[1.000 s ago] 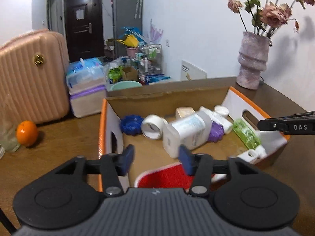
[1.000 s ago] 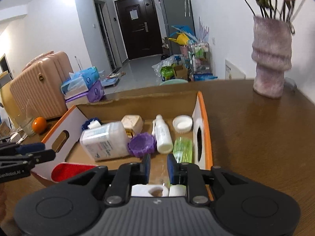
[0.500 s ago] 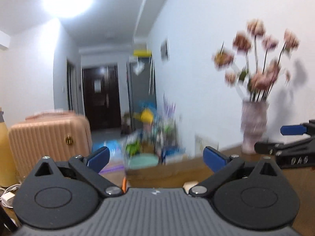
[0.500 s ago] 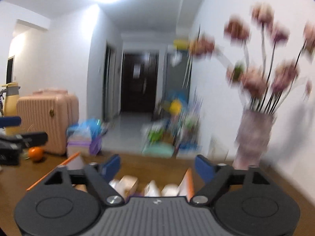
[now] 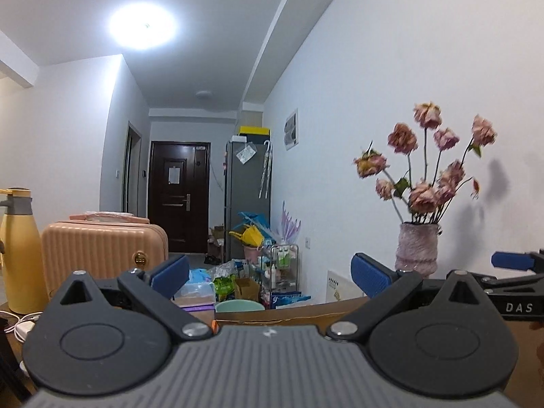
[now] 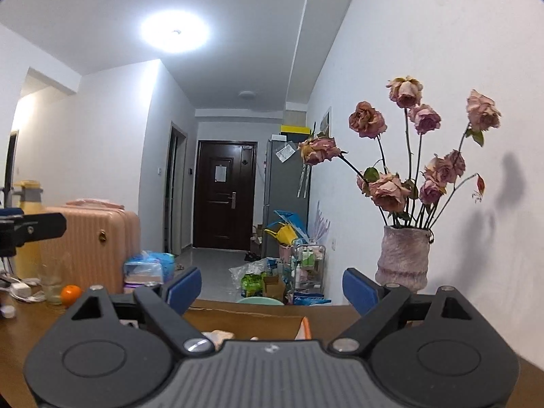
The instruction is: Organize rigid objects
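In the left wrist view, our left tool (image 5: pixel 268 273) points level across the room with its blue pads (image 5: pixel 170 272) spread wide and nothing between them. Just past the tool body only the far cardboard rim of the box (image 5: pixel 272 314) shows, with a sliver of its orange edge; what lies inside is hidden from here. The box sits on the brown desk (image 5: pixel 523 340). At the right edge the right tool (image 5: pixel 513 273) reaches in beside us, with one blue pad showing. Behind it a pink vase of dried roses (image 5: pixel 416 248) stands on the desk near the white wall. At the left stand a yellow thermos (image 5: pixel 17 248) and a peach suitcase (image 5: pixel 102 251). A dark door (image 5: pixel 178 197) closes the hallway.

In the right wrist view, our right tool (image 6: pixel 272 289) also points level, its blue pads (image 6: pixel 185 287) wide apart and holding nothing. Below them the box (image 6: pixel 304 328) peeks out by its orange-edged corner, with a pale item (image 6: pixel 219 336) inside it barely visible above the tool body; we cannot tell what it is. The vase of dried roses (image 6: pixel 403 255) stands to the right on the desk (image 6: pixel 34 326). On the left side of the desk are an orange (image 6: pixel 70 294) and a clear glass (image 6: pixel 52 285) just beside it. The left tool (image 6: pixel 27 227) juts in at the left edge, in front of the suitcase (image 6: pixel 98 248).
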